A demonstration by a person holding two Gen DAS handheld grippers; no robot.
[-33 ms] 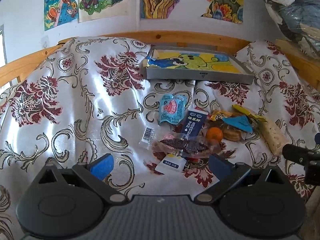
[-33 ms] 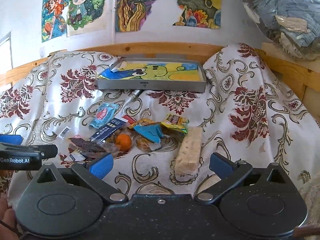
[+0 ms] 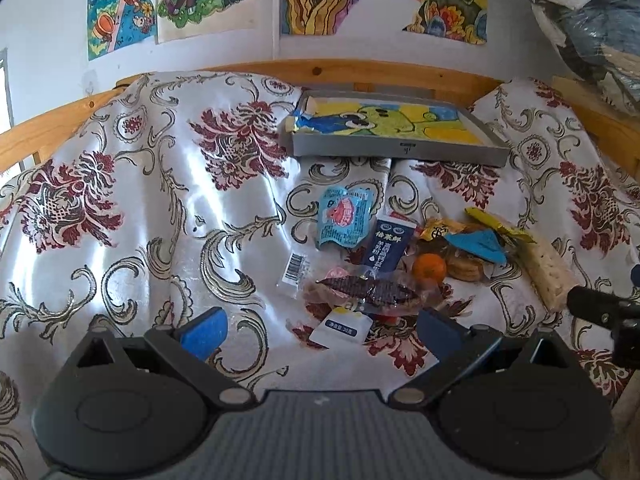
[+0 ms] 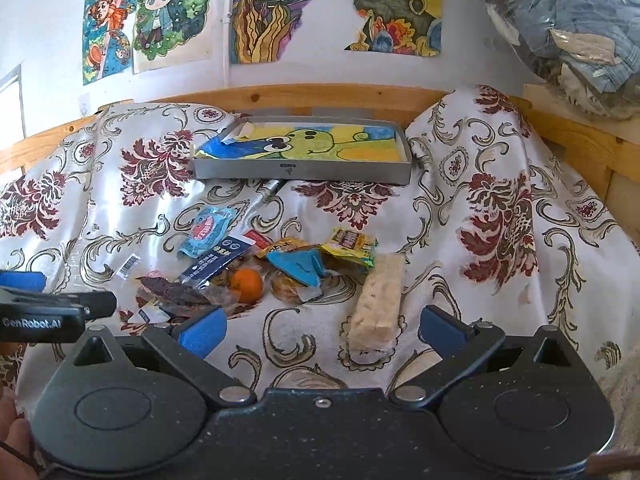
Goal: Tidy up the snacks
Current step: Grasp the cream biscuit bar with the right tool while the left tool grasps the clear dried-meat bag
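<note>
A pile of snacks lies on the floral cloth: a light blue packet (image 3: 344,222), a dark blue sachet (image 3: 390,246), a small orange (image 3: 429,267), a clear pack of dark dried pieces (image 3: 368,290), a white sachet (image 3: 340,328), a blue triangular wrapper (image 4: 296,266), a yellow-green packet (image 4: 352,244) and a pale cracker bar (image 4: 378,300). My left gripper (image 3: 320,332) is open just short of the white sachet. My right gripper (image 4: 322,330) is open, with the cracker bar's near end between its fingers, untouched. A grey tray (image 3: 400,152) lined with a cartoon drawing sits behind the pile.
A wooden frame (image 4: 304,98) borders the cloth at the back and sides. Drawings hang on the wall above. A bag of clothes (image 4: 568,20) rests at the upper right. The left gripper's fingers (image 4: 56,304) show at the left edge of the right wrist view.
</note>
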